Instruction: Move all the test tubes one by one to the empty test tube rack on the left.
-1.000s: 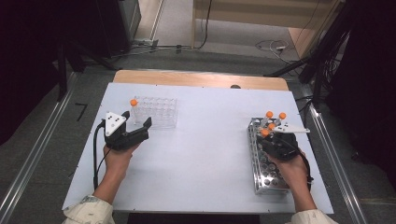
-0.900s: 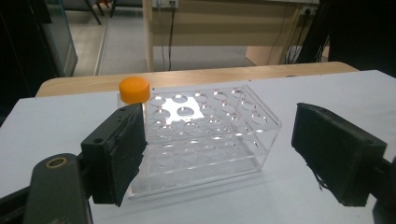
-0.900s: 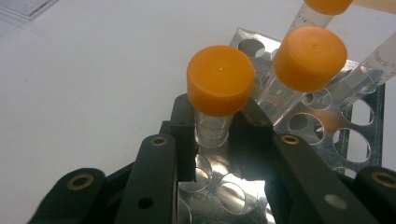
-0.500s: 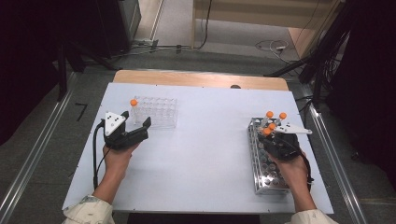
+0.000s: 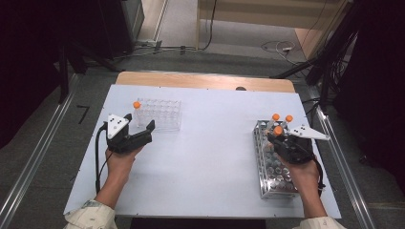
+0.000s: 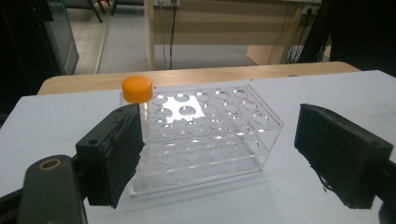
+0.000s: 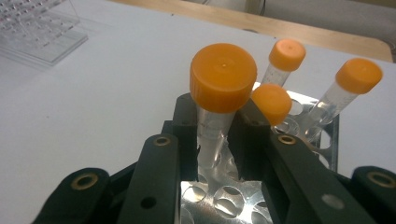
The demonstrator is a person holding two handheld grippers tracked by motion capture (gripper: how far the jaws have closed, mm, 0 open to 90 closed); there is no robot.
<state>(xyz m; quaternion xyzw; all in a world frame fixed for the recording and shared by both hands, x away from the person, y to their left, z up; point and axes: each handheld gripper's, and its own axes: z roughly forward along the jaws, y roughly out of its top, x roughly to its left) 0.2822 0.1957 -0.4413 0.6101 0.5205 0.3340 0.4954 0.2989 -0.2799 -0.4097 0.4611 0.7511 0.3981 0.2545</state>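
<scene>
White tabletop [image 5: 210, 143] carries the work. Pinched between the right gripper [image 7: 219, 126] jaws, an orange-capped tube [image 7: 219, 93] stands just above the metal rack [image 5: 273, 177] at the right, three more capped tubes [image 7: 285, 60] beside it. At the left, the left gripper [image 5: 141, 125] holds its jaws spread, empty, near the clear acrylic rack [image 6: 210, 135], whose far-left hole holds one capped tube [image 6: 137, 89].

Our white table [image 5: 210, 143] and its load

We see a clear rack [image 5: 160, 114] far left, a metal rack [image 5: 274, 164] right, well apart.
</scene>
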